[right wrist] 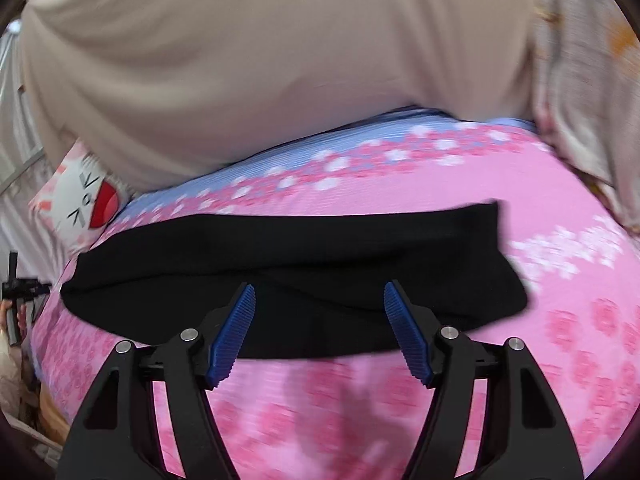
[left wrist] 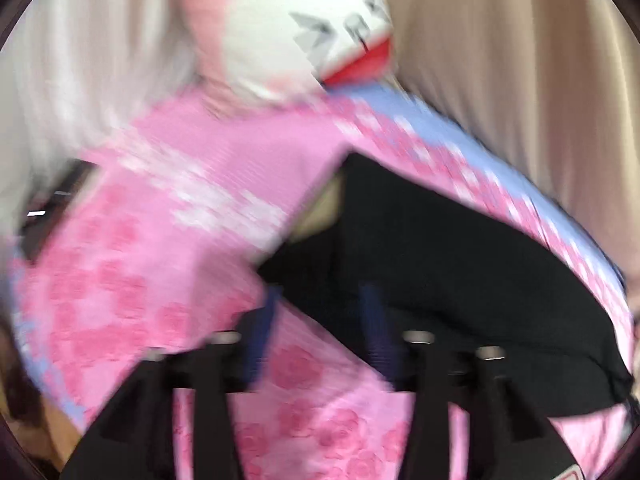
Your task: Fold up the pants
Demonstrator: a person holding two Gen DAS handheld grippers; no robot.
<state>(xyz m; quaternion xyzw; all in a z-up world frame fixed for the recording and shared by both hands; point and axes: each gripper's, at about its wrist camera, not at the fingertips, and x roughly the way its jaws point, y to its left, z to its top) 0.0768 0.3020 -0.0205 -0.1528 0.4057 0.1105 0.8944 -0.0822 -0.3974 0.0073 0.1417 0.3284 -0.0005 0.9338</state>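
Black pants (right wrist: 300, 248) lie folded into a wide band across a pink flowered bedsheet (right wrist: 520, 184). My right gripper (right wrist: 320, 292) hovers over their near edge, open, its blue pads (right wrist: 236, 328) well apart and nothing pinched between them. The left wrist view is blurred. There the pants (left wrist: 440, 260) spread to the right over the sheet (left wrist: 160, 240), with a pale patch showing under a lifted corner. My left gripper (left wrist: 322, 300) is at the pants' near left corner with its pads (left wrist: 266, 320) apart, open, and the sheet shows between them.
A white pillow with a cat face (left wrist: 320, 20) (right wrist: 86, 196) rests at the head of the bed. A beige curtain (right wrist: 260, 60) (left wrist: 500, 60) hangs behind the bed. Flowered grey cloth (right wrist: 592, 80) hangs at the right. A dark stand (right wrist: 20, 284) is beyond the bed's left edge.
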